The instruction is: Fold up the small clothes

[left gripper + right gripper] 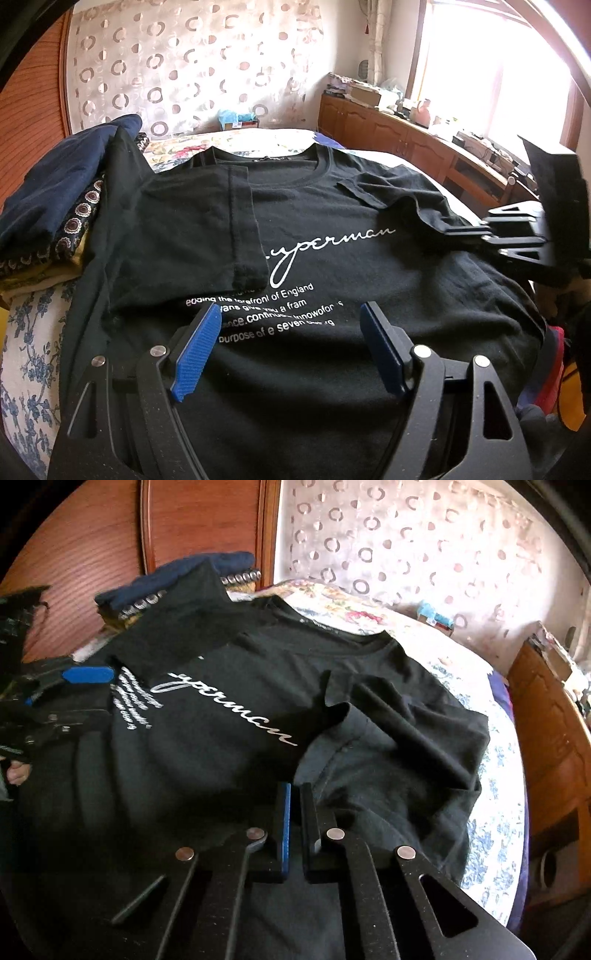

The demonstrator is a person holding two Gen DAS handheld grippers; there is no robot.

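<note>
A black T-shirt (332,229) with white script and text lies face up on the bed; it also shows in the right wrist view (229,716). Its left sleeve (207,221) is folded in over the chest. Its right sleeve (388,738) lies rumpled and folded inward. My left gripper (291,325) is open, blue pads apart, just above the shirt's lower print. My right gripper (295,794) is shut, or nearly so, at the shirt's right side; I cannot see cloth between its pads. It shows at the right edge of the left wrist view (517,236).
A stack of folded clothes (55,199), navy on top, sits at the bed's left side by a wooden headboard. The floral bedsheet (491,812) shows around the shirt. A wooden cabinet (406,136) with clutter runs under the window on the right.
</note>
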